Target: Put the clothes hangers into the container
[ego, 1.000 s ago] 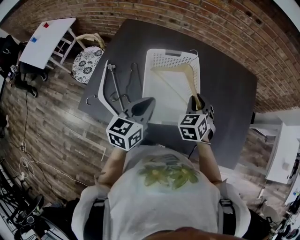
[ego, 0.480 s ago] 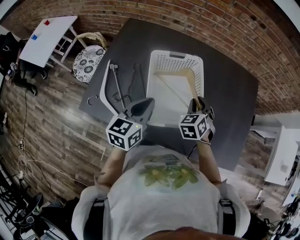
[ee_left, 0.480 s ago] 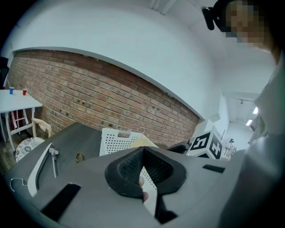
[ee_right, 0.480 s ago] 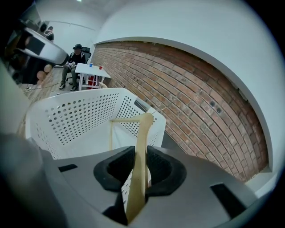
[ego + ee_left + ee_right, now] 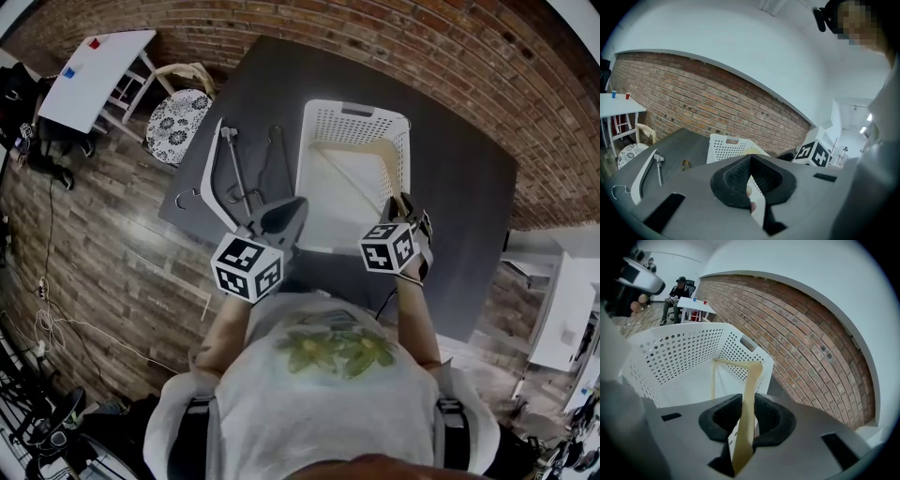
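Note:
A white perforated basket (image 5: 309, 141) stands on the dark table (image 5: 450, 187). My right gripper (image 5: 397, 202) is shut on one arm of a pale wooden hanger (image 5: 370, 150), which hangs inside the basket near its right wall. In the right gripper view the hanger (image 5: 750, 385) runs up between the pads of the right gripper (image 5: 746, 420) into the basket (image 5: 670, 352). My left gripper (image 5: 298, 208) hovers at the basket's near left corner, shut and holding nothing (image 5: 750, 161). On the table left of the basket lie a white hanger (image 5: 208, 178), a clip hanger (image 5: 234, 173) and a dark wire hanger (image 5: 272, 150).
A chair with a patterned cushion (image 5: 178, 117) and a white side table (image 5: 94, 70) stand beyond the table's left corner. A brick wall runs behind the table. In the left gripper view the white hanger (image 5: 644, 171) lies left of the basket (image 5: 724, 147).
My right gripper has sunk a little and the wooden hanger has gone deeper into the basket; its hook no longer sticks out over the far rim. The left gripper has stayed put.

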Motion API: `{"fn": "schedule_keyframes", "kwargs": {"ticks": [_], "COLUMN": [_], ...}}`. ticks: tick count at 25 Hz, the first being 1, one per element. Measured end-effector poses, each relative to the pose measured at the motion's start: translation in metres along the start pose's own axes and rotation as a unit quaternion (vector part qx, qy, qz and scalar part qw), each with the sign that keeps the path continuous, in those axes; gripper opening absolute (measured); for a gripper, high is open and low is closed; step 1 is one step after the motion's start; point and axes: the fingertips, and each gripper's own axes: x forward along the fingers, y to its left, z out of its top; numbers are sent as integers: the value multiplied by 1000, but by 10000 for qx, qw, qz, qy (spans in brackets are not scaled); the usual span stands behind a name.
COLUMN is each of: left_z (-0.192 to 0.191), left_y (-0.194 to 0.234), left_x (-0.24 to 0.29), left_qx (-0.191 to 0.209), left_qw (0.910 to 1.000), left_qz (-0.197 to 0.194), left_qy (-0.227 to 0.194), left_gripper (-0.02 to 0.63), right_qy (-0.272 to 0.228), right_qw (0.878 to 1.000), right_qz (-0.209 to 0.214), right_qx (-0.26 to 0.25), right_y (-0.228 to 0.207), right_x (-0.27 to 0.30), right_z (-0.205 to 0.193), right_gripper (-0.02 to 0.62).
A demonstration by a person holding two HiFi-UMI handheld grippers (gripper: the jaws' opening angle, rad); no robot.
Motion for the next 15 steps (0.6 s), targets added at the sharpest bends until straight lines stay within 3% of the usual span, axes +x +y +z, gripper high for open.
{"fn": "schedule_keyframes", "kwargs": {"ticks": [9, 13, 15], "left_z": [-4, -5, -6], "left_y": [-4, -10, -15], "left_x": [-4, -3, -2], "left_qx": [25, 58, 74], "left_qw": [10000, 10000, 10000], "left_qz": [-5, -29, -47], "left_qy": [-17, -7, -3], "left_gripper": [29, 29, 29], "right_qy": [-476, -1144, -1681], "right_qw": [9988, 9896, 9718], "right_qz": [-19, 338, 908], "right_qx": [66, 798, 1385], "right_y": [-4, -14, -15], "right_x": [-18, -46, -65], "right_z": [21, 41, 55], "right_gripper": [97, 95, 62]}}
